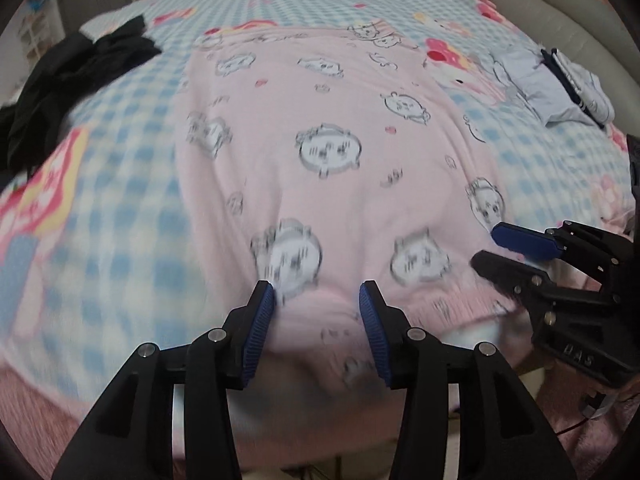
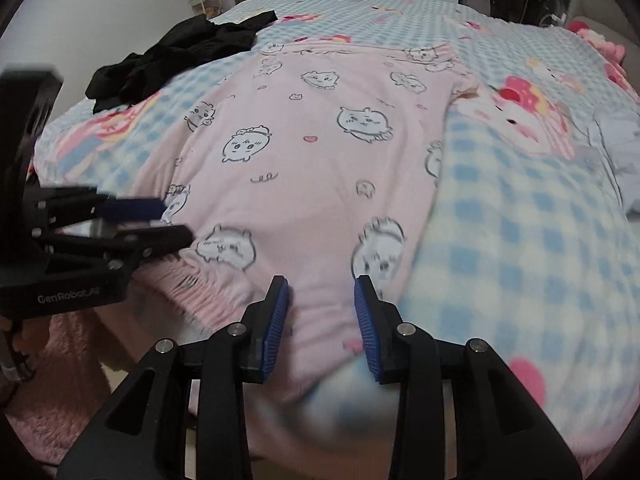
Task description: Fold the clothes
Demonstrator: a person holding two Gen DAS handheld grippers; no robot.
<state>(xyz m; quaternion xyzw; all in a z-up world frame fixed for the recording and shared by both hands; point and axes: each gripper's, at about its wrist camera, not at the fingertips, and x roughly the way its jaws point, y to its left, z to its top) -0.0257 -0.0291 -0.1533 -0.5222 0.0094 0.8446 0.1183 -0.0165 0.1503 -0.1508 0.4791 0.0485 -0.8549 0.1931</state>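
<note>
A pink garment (image 1: 320, 128) (image 2: 320, 136) printed with cartoon animals lies spread flat on the bed, its ribbed hem at the near edge. My left gripper (image 1: 316, 300) hovers over the hem's left part, jaws apart, with pink cloth showing in the gap and neither pad pinching it. My right gripper (image 2: 320, 296) stands the same way over the hem's right part. Each is also seen from the other's view: the right gripper (image 1: 486, 246) at the hem's right corner, the left gripper (image 2: 176, 222) at its left corner. The views are blurred.
The bedspread (image 1: 120, 220) (image 2: 520, 240) is blue-and-white checked with cartoon prints. A heap of black clothes (image 1: 68, 76) (image 2: 172, 60) lies at the back left. Folded light-blue clothes (image 1: 560, 84) sit at the right beside a grey padded headboard (image 1: 580, 12). Pink plush toys (image 2: 600, 44) lie far right.
</note>
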